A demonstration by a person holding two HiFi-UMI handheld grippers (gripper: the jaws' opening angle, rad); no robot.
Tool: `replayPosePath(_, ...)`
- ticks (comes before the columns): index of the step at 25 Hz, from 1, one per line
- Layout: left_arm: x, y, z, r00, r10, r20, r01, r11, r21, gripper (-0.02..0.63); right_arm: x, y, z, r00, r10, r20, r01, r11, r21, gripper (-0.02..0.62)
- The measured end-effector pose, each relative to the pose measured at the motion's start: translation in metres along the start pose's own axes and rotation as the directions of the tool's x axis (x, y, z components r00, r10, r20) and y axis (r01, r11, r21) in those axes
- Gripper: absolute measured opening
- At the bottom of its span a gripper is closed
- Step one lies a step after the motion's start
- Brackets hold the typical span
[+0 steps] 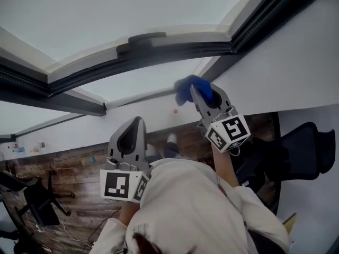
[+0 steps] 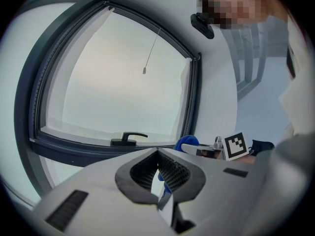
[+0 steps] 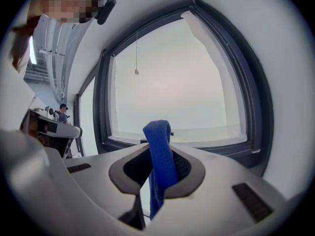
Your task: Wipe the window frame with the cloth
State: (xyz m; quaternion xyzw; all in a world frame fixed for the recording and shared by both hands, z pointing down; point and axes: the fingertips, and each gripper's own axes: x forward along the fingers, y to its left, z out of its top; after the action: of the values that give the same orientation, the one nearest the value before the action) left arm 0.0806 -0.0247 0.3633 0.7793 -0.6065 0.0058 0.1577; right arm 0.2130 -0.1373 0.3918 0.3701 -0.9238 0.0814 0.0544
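A blue cloth (image 1: 186, 87) is clamped in my right gripper (image 1: 204, 95), which is shut on it, and is held up at the lower right corner of the dark window frame (image 1: 159, 55). In the right gripper view the cloth (image 3: 160, 156) stands up between the jaws in front of the frame (image 3: 102, 107). My left gripper (image 1: 134, 129) hangs lower and to the left, away from the wall, shut on nothing. From the left gripper (image 2: 158, 154) I see the cloth (image 2: 187, 142) and the right gripper's marker cube (image 2: 235, 146) near the frame's corner. A black window handle (image 1: 147, 37) sits on the frame's bottom rail.
A white wall (image 1: 286, 62) flanks the window at the right. Below are a wooden floor (image 1: 74, 168), a black office chair (image 1: 307, 147) at the right and another chair (image 1: 37, 200) at the left. A thin blind cord (image 2: 152, 48) hangs before the pane.
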Motion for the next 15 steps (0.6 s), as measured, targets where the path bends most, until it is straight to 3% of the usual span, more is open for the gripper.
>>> replayPosePath(7,0.002,-0.023,-0.011,0.999,-0.010,-0.044,0.009,1.000,-0.009,0.005,-0.002,-0.014,-0.009,1.000,-0.020,-0.020,0.021,0.999,0.032,0.053)
replayPosePath(11,0.002,-0.020,-0.011,0.998,-0.026,-0.059,0.025,1.000,-0.017,0.005,0.010,-0.005,-0.013,0.999,-0.015,-0.050,0.017,0.999,0.050,0.053)
replayPosePath(15,-0.002,-0.006,-0.005,0.998,-0.038,-0.054,0.036,0.999,-0.028,0.005,0.038,0.009,-0.006,0.998,-0.004,-0.066,0.005,1.000,0.008,0.053)
